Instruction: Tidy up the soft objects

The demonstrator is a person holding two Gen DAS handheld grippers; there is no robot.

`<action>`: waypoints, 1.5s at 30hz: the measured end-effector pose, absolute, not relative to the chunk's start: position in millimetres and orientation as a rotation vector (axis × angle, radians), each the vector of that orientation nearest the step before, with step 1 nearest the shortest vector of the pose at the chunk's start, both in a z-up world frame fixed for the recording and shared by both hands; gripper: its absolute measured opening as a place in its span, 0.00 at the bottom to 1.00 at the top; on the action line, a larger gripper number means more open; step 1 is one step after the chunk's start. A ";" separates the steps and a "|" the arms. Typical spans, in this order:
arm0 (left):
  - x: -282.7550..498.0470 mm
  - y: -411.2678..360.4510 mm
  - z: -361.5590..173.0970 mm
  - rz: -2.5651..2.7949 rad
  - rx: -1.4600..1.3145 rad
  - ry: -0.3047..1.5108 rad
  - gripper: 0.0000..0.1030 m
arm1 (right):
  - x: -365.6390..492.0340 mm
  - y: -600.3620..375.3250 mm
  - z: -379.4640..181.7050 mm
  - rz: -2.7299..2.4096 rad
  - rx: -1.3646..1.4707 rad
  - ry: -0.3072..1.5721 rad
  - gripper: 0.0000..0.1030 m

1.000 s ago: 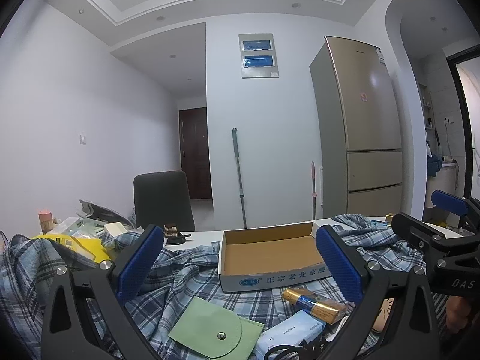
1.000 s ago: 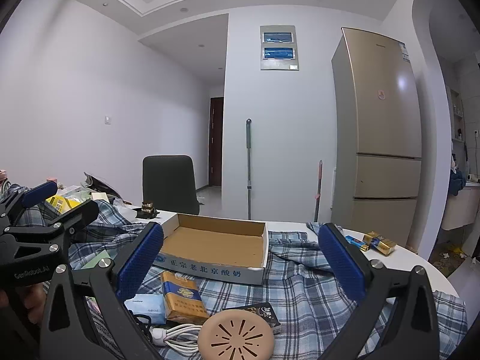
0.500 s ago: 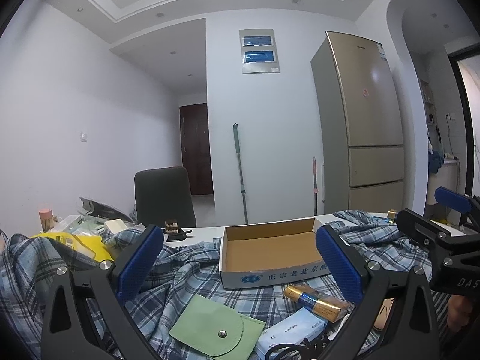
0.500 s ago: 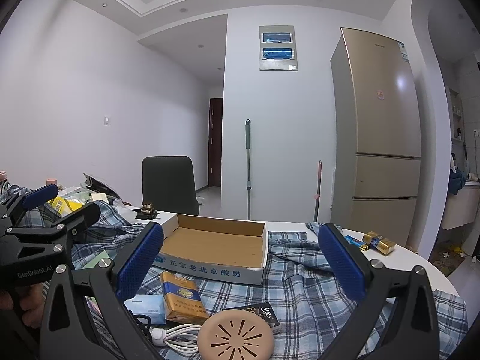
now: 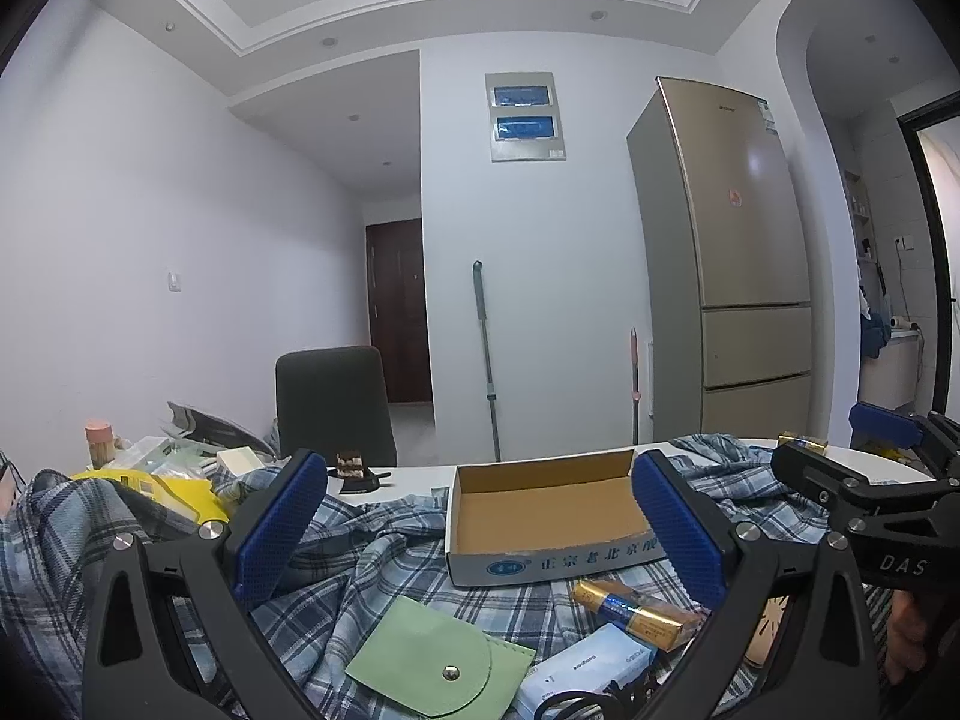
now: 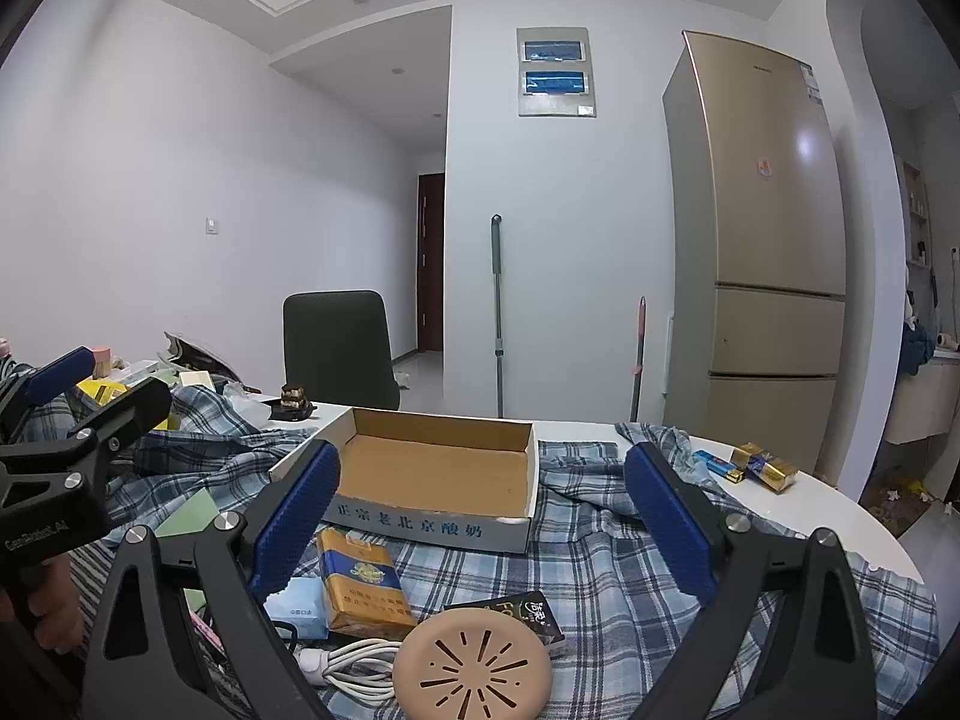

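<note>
Two grippers hover side by side above a cluttered table, both aimed at an empty cardboard box [image 5: 546, 516] that sits on a rumpled plaid cloth [image 6: 606, 564]. The left gripper [image 5: 480, 528] has its jaws spread wide with nothing between the pads. The right gripper [image 6: 486, 516] also stands wide, though its jaws are closing a little, and no object lies between them yet; both seem poised to choose something rather than committed to a grab.

The box looks like the place where things are meant to go, set with its open top facing both hands. Of the soft things, the plaid cloth spreads under nearly everything, and a flat green pouch [image 5: 438, 660] with a snap lies on it close below the left gripper. A pale blue tissue pack [image 6: 300, 603] rests near the right gripper's left finger.

Plenty of hard clutter lies in the way: an orange-and-blue pack [image 6: 360, 582], a round tan disc [image 6: 474, 666], a coiled white cable [image 6: 348, 660] and a small dark packet [image 6: 516, 612] sit on the cloth in front of the right gripper. A gold wrapped bar [image 5: 636, 606] lies by the box in the left view. Lifting the cloth would probably drag or tip these, so the loose items likely need clearing first.
</note>
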State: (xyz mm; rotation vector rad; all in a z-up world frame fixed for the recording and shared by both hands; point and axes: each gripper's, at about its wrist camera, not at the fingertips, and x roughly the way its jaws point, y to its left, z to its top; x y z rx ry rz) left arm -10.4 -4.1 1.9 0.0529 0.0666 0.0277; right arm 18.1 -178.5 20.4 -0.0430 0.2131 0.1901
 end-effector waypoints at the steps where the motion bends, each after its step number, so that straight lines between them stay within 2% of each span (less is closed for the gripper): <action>1: -11.3 -4.5 2.0 0.029 0.055 0.062 1.00 | 18.3 -178.9 20.1 0.191 -0.041 0.214 0.93; 11: -12.5 -1.4 2.4 0.049 0.044 0.059 1.00 | 18.9 -176.1 18.1 0.185 -0.055 0.211 0.93; 14: -12.5 -1.5 2.5 0.048 0.051 0.057 1.00 | 18.2 -176.5 18.2 0.183 -0.053 0.208 0.98; 19: -13.9 -1.2 2.1 0.045 0.057 0.049 1.00 | 17.0 -176.3 17.9 0.182 -0.057 0.202 1.00; 34: -7.0 -7.5 6.5 0.012 0.070 0.096 1.00 | 16.1 -176.3 19.3 0.174 -0.057 0.205 1.00; 45: -8.0 -14.4 32.9 0.012 0.081 0.125 1.00 | 9.2 -183.8 47.4 0.160 -0.016 0.235 1.00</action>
